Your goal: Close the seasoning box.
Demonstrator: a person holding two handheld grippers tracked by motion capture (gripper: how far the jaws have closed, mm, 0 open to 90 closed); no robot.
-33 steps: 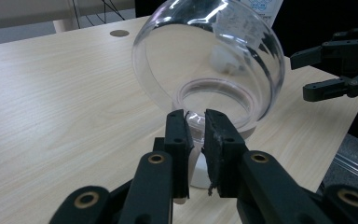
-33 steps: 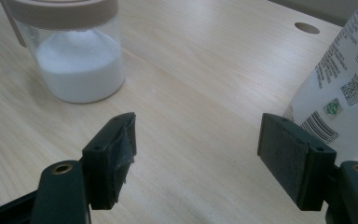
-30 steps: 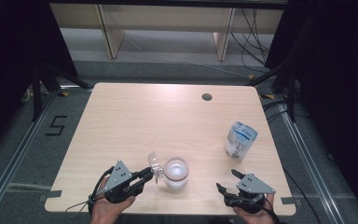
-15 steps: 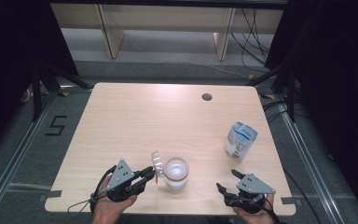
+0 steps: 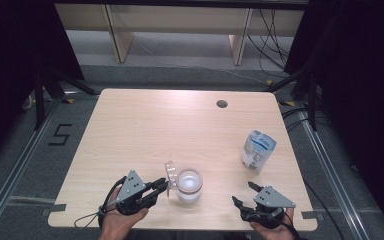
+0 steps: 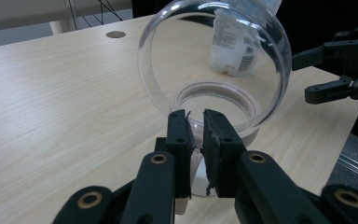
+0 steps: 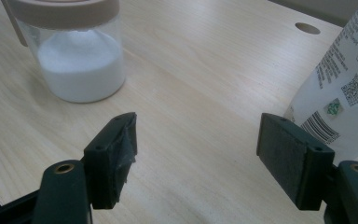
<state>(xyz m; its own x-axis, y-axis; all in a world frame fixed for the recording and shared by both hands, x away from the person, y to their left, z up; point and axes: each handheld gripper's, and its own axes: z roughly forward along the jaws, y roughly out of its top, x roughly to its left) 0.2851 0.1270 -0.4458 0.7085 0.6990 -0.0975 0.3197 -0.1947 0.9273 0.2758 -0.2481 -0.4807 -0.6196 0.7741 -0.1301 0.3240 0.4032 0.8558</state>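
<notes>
Pinched between the left gripper's (image 5: 161,187) black jaws is the clear hinged lid (image 5: 170,172) of a jar (image 5: 189,185). From the high view, that round jar sits near the front edge of the pale wood-grain table (image 5: 145,125), its lid tilted up on the jar's left; a soft white pouch (image 5: 258,150) stands well to the jar's right, and the right gripper (image 5: 243,194) rests spread in front of the pouch.

Left gripper view: the lid (image 6: 214,65), a glossy transparent disc, stands nearly upright, its face toward the camera, above the jar's pinkish rim (image 6: 216,100).

Right gripper view: matte padded jaws gape wide over bare table; the jar (image 7: 77,51) holds white powder, the printed pouch (image 7: 342,88) is alongside.
</notes>
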